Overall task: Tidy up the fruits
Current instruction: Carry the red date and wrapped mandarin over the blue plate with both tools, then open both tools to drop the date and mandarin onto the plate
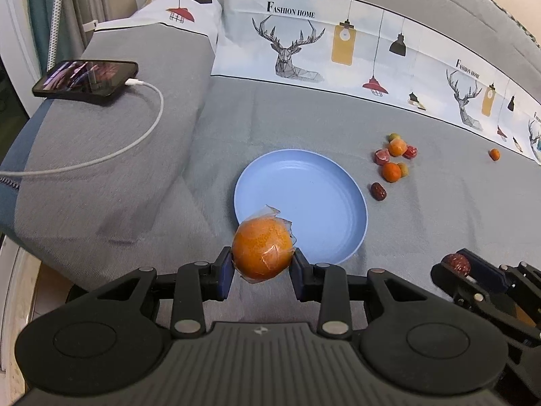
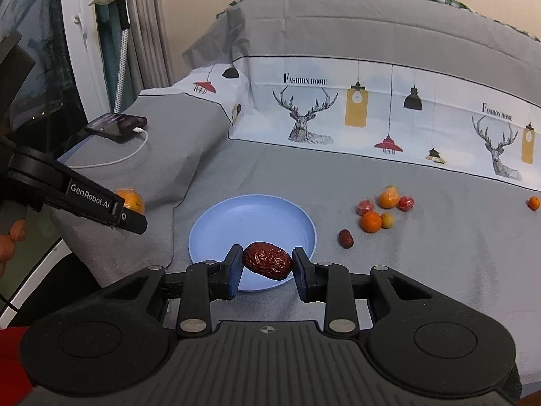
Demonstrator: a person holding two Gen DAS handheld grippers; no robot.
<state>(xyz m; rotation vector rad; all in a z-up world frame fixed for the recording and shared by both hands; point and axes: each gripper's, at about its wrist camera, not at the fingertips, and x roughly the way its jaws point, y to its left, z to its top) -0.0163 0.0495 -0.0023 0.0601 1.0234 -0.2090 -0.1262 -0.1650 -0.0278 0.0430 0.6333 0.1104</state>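
Here | left hand-held gripper (image 1: 263, 264) clamps orange (image 1: 262, 248) | right (image 2: 267, 267) clamps date (image 2: 268, 260) | plate (image 2: 216, 223) bare | possibly six fruits (image 2: 371, 221) beside

A home bedroom — printed bedsheet (image 2: 338, 176), pillow (image 1: 111, 135), charging phone (image 1: 86, 81), curtains (image 2: 148, 50).

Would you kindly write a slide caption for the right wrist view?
Right tool holds a red date over the empty blue plate; more fruit waits on the bedspread.
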